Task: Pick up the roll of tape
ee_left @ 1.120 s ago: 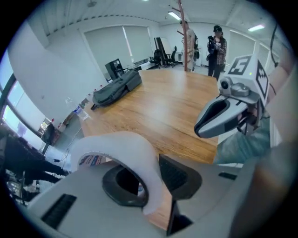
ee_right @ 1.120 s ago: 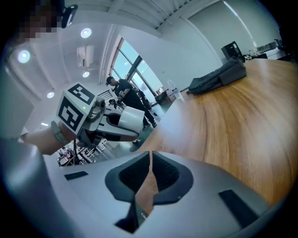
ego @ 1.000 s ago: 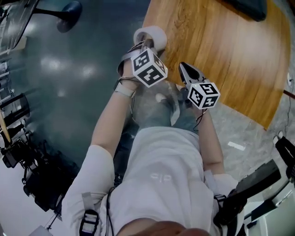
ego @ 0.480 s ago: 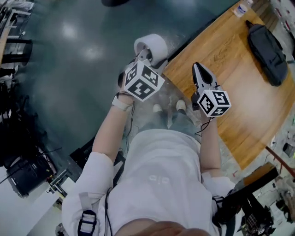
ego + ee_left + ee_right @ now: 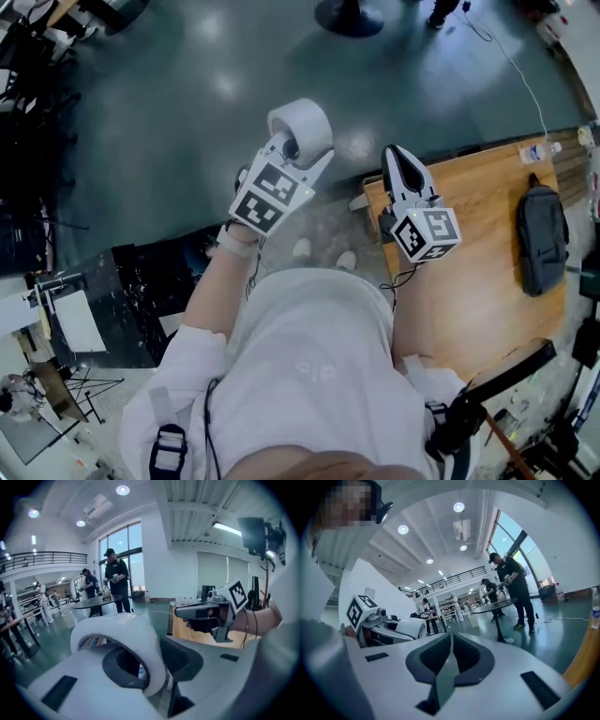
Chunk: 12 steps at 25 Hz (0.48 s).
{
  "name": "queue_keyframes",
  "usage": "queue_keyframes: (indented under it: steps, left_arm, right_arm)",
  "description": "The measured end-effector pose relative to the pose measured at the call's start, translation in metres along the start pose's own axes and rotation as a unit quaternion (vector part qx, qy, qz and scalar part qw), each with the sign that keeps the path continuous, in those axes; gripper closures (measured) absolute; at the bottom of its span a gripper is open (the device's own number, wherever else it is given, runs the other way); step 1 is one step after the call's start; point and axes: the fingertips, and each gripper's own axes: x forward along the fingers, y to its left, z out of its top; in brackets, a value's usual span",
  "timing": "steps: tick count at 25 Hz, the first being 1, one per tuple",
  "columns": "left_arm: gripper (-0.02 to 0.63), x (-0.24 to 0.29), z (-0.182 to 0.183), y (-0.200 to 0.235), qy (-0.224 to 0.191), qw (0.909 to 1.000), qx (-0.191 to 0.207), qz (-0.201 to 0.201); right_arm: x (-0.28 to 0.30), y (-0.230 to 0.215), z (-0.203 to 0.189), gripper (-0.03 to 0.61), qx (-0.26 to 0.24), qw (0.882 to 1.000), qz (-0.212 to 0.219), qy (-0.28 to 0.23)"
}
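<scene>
- Well, my left gripper [image 5: 295, 148] pinches the roll of tape [image 5: 302, 119] by its wall; it seems light, stiff, slick.
- My right gripper [image 5: 397, 161]: jaws together, empty.

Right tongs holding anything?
No, the right tongs are closed together on nothing; the roll of tape is in the left tongs.

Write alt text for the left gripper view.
The left gripper pinches the wall of a white roll of tape, one jaw inside the core. Behind it, the right gripper hovers by a wooden table; people stand at a round table beyond.
</scene>
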Motion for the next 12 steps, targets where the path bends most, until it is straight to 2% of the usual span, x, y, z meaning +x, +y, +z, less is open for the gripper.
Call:
queue_keyframes:
  steps: [5,12]
  left_arm:
    - [0.503,-0.056,-0.008,0.017,-0.049,0.9946,-0.084,0.038]
    - [0.502,-0.108,-0.015,0.01,-0.118,0.9801,-0.155,0.04]
  right_arm:
    - [0.03,0.061,0.01,0.555,-0.027,0.996,0.078,0.009]
    - [0.028,0.124,0.004,0.555,-0.037,0.988,0.145,0.032]
